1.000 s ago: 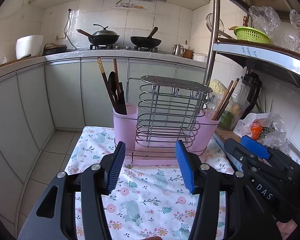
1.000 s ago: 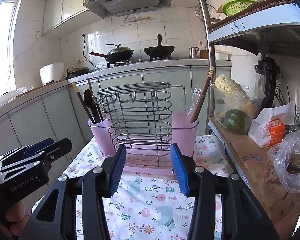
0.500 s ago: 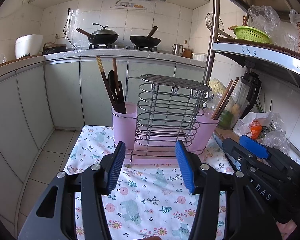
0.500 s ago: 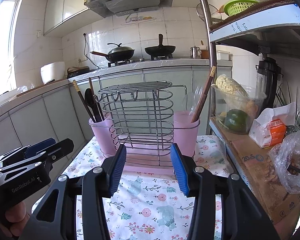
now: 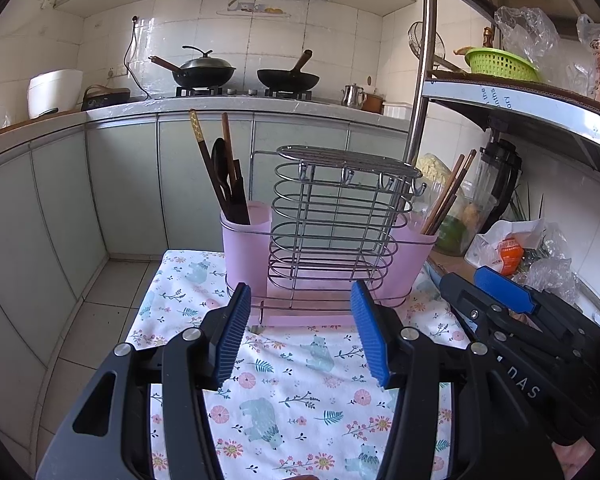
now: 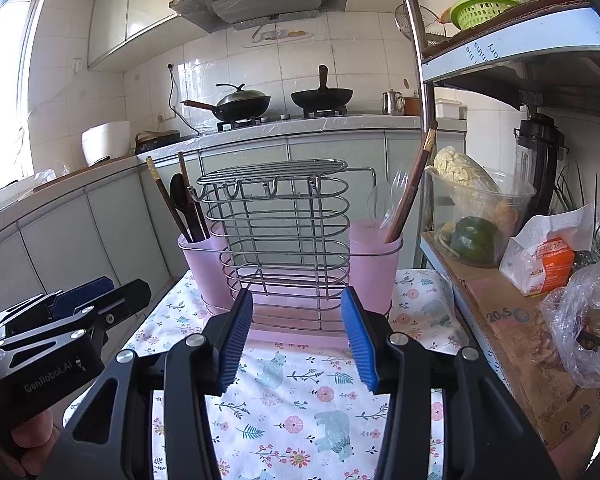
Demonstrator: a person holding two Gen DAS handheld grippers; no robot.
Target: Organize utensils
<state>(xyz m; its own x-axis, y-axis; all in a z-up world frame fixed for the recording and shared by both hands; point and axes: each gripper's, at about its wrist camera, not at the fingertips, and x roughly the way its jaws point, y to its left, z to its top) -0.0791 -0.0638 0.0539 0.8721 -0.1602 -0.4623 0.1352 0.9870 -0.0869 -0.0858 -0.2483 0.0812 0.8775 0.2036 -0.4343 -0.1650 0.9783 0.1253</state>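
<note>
Hovering low over the flowered cloth on the table [image 5: 300, 400], the left hand-held gripper [image 5: 302, 336] has its blue pads spread wide with nothing between them, and the right hand-held gripper [image 6: 298, 332] beside it is just as released and empty. Just beyond them stands the wire utensil rack [image 5: 332, 236] with a pink cup at either end: the left cup [image 5: 246, 248] carries dark chopsticks [image 5: 212, 168] and what looks like a black spoon, the right cup [image 6: 374, 264] a few brown chopsticks [image 6: 410, 192] and possibly a clear plastic spoon, though that is hard to make out against the wall. These sticks should be light, stiff and rather slick, so the sensible hold is high on the shaft, above the cup rim, pinched squarely so they do not swivel. Compared with a second ago almost nothing differs; both grippers have only eased a touch, the rack sitting marginally higher in each view. Farther off, two woks [image 5: 288, 76] rest on the stove.
</note>
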